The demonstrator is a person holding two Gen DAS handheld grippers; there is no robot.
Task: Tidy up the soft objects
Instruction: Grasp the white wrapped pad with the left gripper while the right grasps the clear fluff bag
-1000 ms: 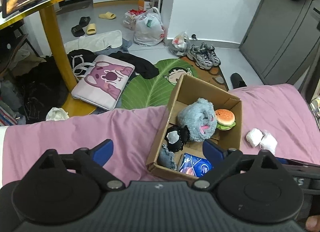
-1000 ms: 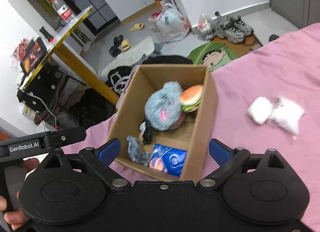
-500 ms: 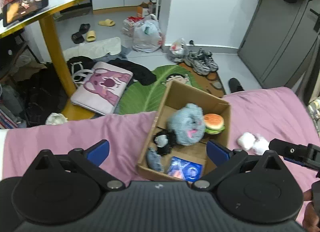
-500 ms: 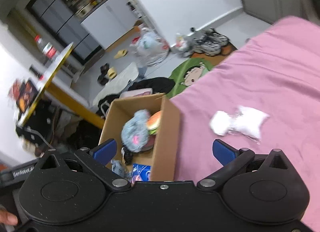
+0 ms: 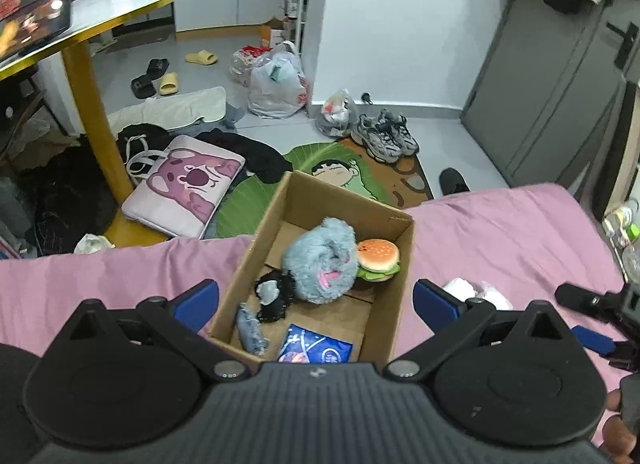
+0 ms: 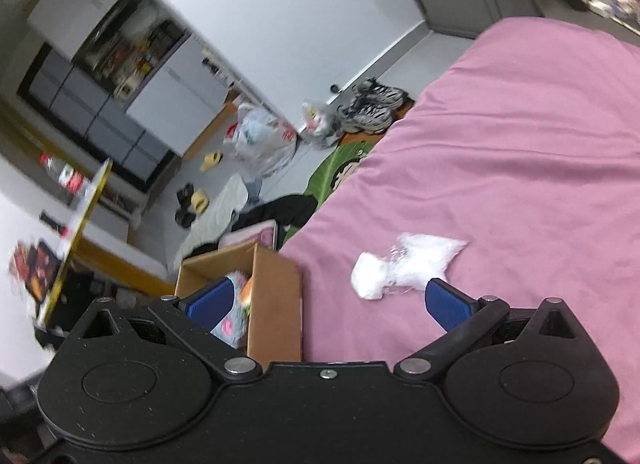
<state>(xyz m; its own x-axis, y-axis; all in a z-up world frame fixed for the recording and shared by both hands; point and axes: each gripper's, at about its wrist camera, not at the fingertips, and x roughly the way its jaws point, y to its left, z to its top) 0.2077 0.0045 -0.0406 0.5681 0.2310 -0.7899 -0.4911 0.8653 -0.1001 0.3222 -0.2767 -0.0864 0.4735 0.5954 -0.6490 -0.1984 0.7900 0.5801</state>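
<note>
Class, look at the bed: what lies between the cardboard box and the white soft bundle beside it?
Nothing but bare pink bedsheet. The right wrist view shows the stretch from the cardboard box to the white soft bundle most clearly.

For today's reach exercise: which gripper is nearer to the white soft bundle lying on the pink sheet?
Right. The right gripper sits just short of the white bundle, jaws open; the left gripper faces the cardboard box, with the bundle off to its right.

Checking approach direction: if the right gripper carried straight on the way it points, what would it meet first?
Probably the white soft bundle on the pink bedsheet; the right gripper, jaws open, points just left of it, though depth is unclear.
</note>
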